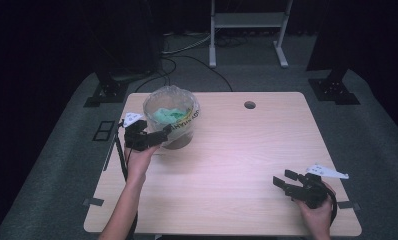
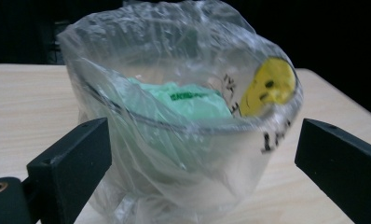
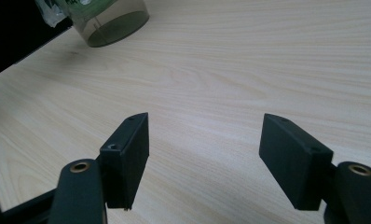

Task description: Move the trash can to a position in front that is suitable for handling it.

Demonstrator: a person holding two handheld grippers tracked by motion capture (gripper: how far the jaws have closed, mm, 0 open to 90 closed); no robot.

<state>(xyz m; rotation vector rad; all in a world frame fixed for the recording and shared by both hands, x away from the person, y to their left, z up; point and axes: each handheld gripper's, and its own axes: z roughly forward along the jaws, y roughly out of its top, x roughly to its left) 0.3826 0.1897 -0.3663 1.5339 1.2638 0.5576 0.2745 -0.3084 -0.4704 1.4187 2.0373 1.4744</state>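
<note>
A clear round bin (image 1: 171, 120) lined with a clear plastic bag (image 2: 174, 116) stands on the table's back left. The bag carries a yellow smiley print (image 2: 270, 86), and a crumpled green bag (image 2: 186, 100) lies inside. My left gripper (image 1: 159, 136) sits at the bin's near-left side, open, its jaws wide on either side of the bag-covered wall without pinching it. My right gripper (image 1: 283, 181) hovers open over bare wood near the table's front right, nothing between its fingers (image 3: 127, 154). The bin's base (image 3: 113, 23) appears far off in the right gripper view.
The wooden table (image 1: 237, 165) has a round cable hole (image 1: 249, 105) near its back edge. Behind the table stand a white frame (image 1: 247, 30), black stand bases (image 1: 332, 90) and cables on the grey floor.
</note>
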